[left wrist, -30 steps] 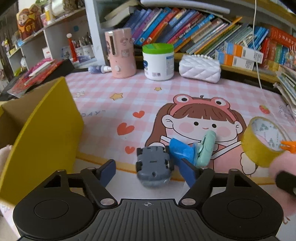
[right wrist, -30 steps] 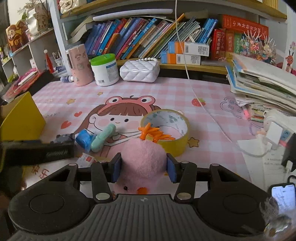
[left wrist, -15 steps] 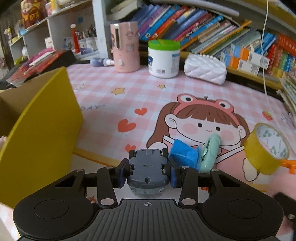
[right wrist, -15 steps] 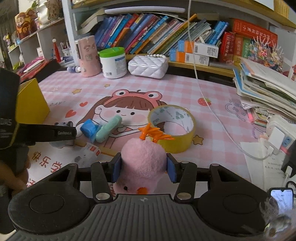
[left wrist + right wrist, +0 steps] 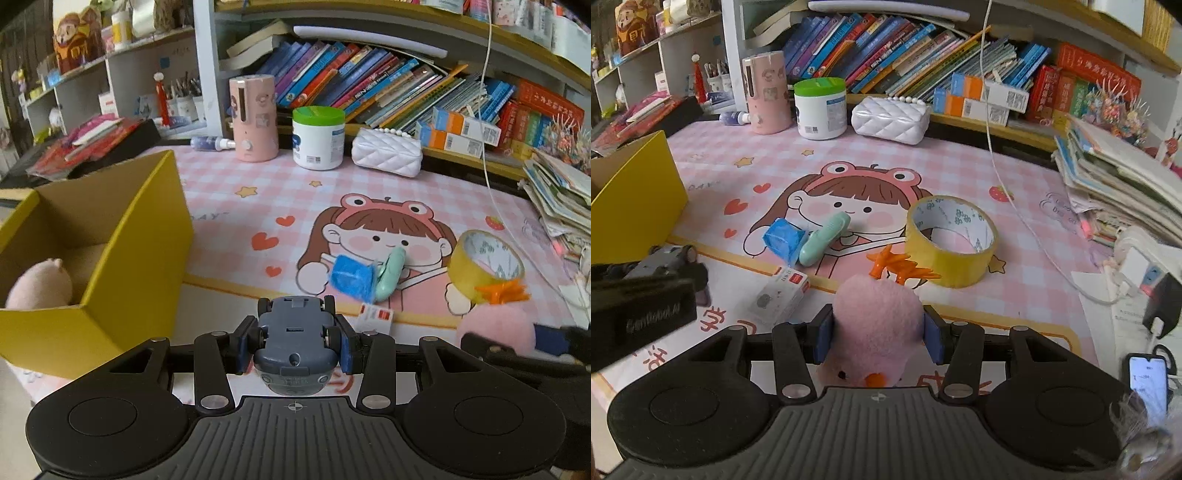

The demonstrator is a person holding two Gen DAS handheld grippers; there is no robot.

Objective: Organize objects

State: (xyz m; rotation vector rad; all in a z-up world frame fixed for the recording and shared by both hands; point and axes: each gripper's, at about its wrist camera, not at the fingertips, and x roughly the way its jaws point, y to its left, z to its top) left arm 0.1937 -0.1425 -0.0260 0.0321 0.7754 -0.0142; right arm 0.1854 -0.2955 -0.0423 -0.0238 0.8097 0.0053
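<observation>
My left gripper (image 5: 293, 343) is shut on a grey toy car (image 5: 293, 341), held belly-up above the mat's front edge, just right of the yellow cardboard box (image 5: 122, 258). A pink plush (image 5: 38, 284) lies inside that box. My right gripper (image 5: 877, 338) is shut on a pink plush duck (image 5: 877, 321) with orange feet, lifted over the mat. On the mat lie a blue packet (image 5: 783, 240), a mint-green clip (image 5: 823, 238), a yellow tape roll (image 5: 951, 245) and a small white box (image 5: 783, 295). The left gripper (image 5: 661, 273) with the car shows at the left of the right wrist view.
A pink cartoon desk mat (image 5: 369, 192) covers the table. At the back stand a pink dispenser (image 5: 253, 118), a green-lidded tub (image 5: 317, 138) and a white quilted purse (image 5: 386, 155) before shelves of books. Stacked papers (image 5: 1119, 184), a charger cable and a phone (image 5: 1148, 380) crowd the right side.
The left gripper closed on the grey toy car and lifted it off the mat, nearer the yellow box. The right gripper kept the plush duck and drifted slightly.
</observation>
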